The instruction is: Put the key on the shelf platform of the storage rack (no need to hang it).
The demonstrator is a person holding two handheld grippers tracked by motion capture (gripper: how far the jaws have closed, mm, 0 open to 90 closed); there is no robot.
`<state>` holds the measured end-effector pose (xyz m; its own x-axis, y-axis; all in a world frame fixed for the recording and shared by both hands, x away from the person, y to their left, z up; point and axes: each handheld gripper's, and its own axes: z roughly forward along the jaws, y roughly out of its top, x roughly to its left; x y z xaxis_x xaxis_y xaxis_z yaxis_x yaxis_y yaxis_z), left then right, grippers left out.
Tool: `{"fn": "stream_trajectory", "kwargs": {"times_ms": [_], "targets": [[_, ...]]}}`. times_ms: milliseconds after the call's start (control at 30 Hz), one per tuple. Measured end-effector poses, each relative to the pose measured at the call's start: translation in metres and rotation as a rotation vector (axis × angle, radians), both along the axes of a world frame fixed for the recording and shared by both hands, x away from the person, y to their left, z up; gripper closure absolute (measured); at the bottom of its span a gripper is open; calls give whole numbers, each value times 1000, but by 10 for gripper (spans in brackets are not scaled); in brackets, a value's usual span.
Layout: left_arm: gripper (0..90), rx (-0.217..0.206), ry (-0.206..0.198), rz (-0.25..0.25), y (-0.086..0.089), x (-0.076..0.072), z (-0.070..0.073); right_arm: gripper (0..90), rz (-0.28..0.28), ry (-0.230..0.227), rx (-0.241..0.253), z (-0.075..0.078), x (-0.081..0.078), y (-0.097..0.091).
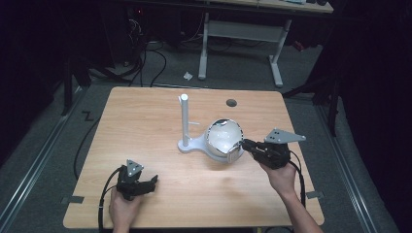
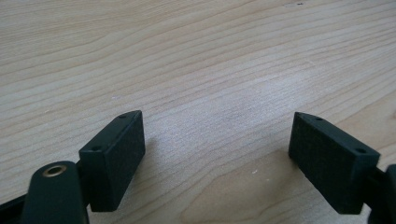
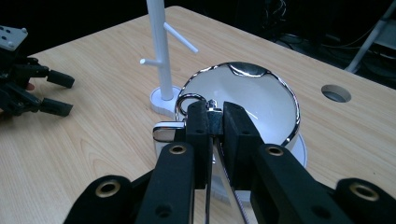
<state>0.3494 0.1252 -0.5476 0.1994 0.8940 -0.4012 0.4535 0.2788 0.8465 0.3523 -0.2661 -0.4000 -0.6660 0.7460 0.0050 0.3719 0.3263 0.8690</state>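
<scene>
The right gripper (image 3: 214, 122) has its fingers (image 3: 237, 123) clenched on the chrome handle (image 3: 168, 131) of a shiny cup (image 1: 224, 140) that lies tipped on its side on the table (image 1: 145, 126), mouth facing up and toward the camera in the high view, resting at or on the base of a white rack (image 1: 185, 124). The relation that matters: the rack's post stands just beyond and to the left of the cup as the right gripper looks, its short pegs (image 3: 181, 38) sticking out well above the handle, so any hanging move would, I judge, need a lift and a swing leftward to bring the handle's loop over a peg. The left gripper (image 1: 137, 183) sits near the table's front-left edge, well apart from cup and rack, fingers (image 2: 114, 156) spread wide with nothing between them above bare wood. The right hand (image 1: 281, 175) is plainly the nearer one.
</scene>
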Motion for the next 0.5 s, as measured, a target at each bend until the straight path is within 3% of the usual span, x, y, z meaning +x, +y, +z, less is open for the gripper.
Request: {"fn": "stream_trajectory", "kwargs": {"times_ms": [500], "targets": [[190,-1,0,-1,0,0,0,819,-13,6,22,10,24,7]]}}
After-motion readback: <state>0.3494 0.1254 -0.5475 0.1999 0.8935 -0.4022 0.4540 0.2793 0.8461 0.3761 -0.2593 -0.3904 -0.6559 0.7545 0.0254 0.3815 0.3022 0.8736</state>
